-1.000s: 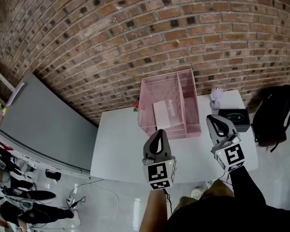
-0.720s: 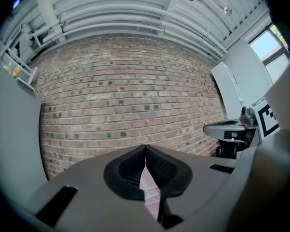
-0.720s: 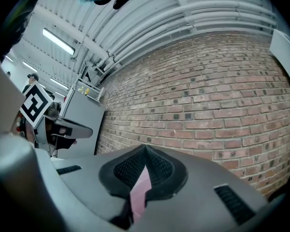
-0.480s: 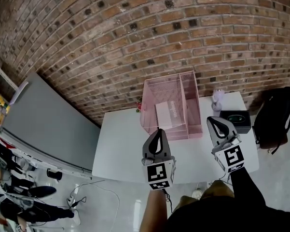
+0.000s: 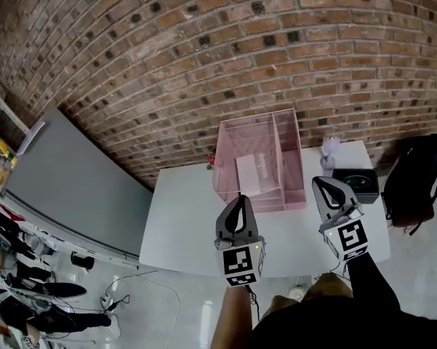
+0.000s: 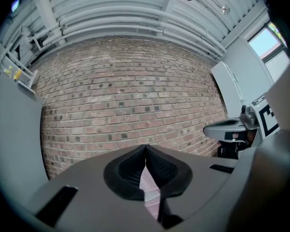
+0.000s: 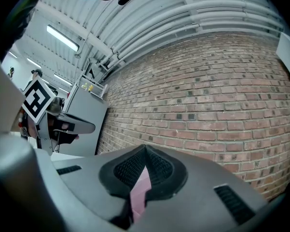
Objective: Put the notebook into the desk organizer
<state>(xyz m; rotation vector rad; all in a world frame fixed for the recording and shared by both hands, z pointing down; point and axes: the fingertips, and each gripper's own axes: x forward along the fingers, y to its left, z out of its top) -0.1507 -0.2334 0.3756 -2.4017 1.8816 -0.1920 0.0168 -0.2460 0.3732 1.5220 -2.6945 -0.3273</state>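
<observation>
On white table: pink mesh desk organizer, notebook inside. Left gripper, right gripper: jaws closed, empty, unmoved this second; task seemingly done.

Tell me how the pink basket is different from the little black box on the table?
The pink basket is wire mesh and big; the black box is solid and small. The basket has open compartments, with a notebook in one; the box shows only a greenish ring on top. Both sit on the white table.
</observation>
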